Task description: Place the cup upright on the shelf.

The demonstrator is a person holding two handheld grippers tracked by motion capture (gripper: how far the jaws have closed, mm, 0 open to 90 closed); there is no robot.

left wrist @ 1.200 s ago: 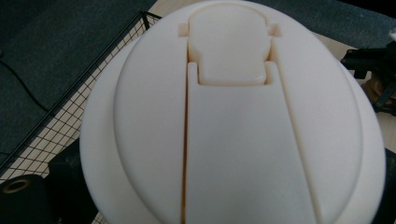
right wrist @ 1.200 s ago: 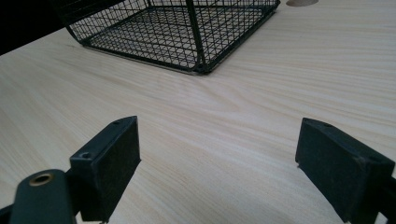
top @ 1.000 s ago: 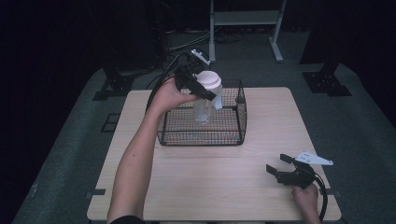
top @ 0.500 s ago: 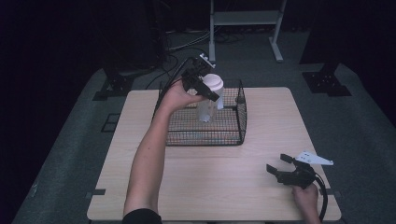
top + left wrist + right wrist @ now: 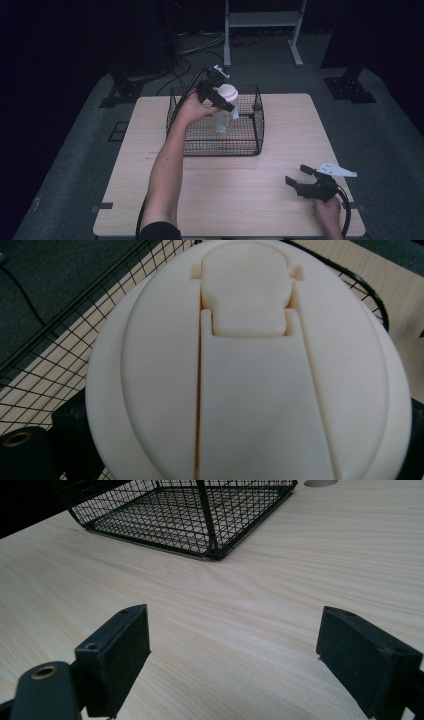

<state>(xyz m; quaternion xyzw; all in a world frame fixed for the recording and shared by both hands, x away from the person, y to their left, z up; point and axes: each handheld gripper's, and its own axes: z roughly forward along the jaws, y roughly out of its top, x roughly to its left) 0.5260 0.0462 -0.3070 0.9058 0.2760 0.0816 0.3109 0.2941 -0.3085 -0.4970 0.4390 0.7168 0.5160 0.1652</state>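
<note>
1. My left tool (image 5: 216, 93) is clamped on the bottle (image 5: 223, 112), gripping it up near the white lid (image 5: 228, 91). In the left gripper view that lid (image 5: 250, 365) sits right up against the camera, so I can't see how the jaws stand there; the high view is what tells me they're closed on it.

2. The bottle hangs straight below the tool, roughly upright, lid end up, with its lower part inside the black wire basket (image 5: 215, 150). I can't tell whether its bottom touches the basket floor.

3. Holding it by the top makes sense to me: the tool stays above the rim and doesn't have to squeeze in between the mesh walls.

4. My right tool (image 5: 303, 177) is parked low on the table (image 5: 240, 200), jaws spread wide with nothing between them. From the right gripper view, the fingers (image 5: 117, 650) frame bare wood, and the basket (image 5: 190, 520) is well ahead of the tool, slightly off to its left.

5. My guess is it's kept back there so it stays out of the left arm's way while the bottle is handled.
</note>
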